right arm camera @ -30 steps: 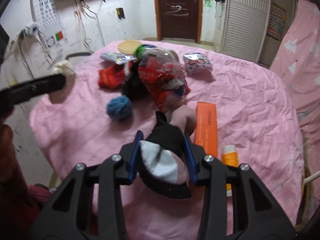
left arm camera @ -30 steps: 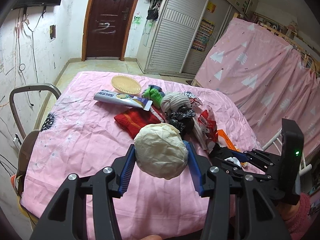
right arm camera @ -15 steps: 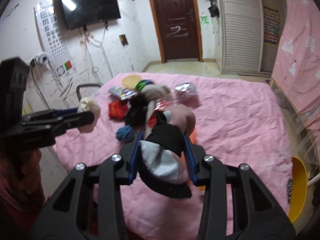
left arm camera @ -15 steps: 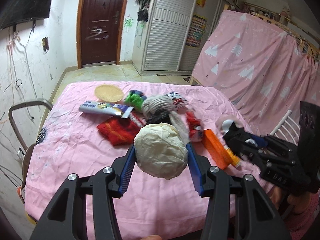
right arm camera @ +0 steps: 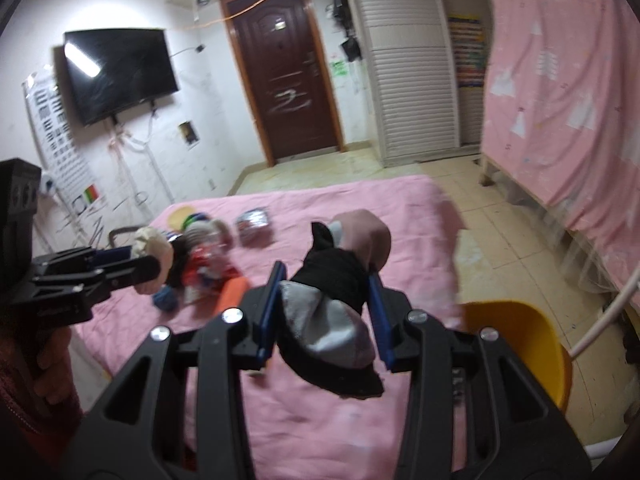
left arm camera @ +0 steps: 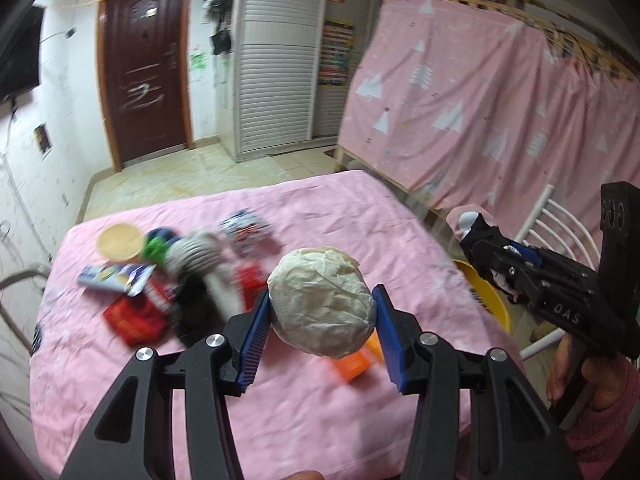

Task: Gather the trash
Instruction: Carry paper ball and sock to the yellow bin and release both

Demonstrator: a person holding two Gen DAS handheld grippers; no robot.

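We had the left gripper [left arm camera: 322,312] clamped on a crumpled ball of off-white paper [left arm camera: 322,298], the blue pads pressing its sides so that it hung clear above the pink bedspread [left arm camera: 280,412] and could be carried rather than dragged. The right gripper [right arm camera: 322,300] was pinching a bundled sock [right arm camera: 332,300], black, grey and pink, its loose end drooping below the pads. Both loads were lifted off the bed and pointed toward the yellow bin [right arm camera: 520,344] beside the bed's edge, which we judged to be the drop point. The toothpaste tube [left arm camera: 114,278], red cloth [left arm camera: 134,314], orange box [left arm camera: 352,364] and other clutter lay on the bedspread, uncollected.
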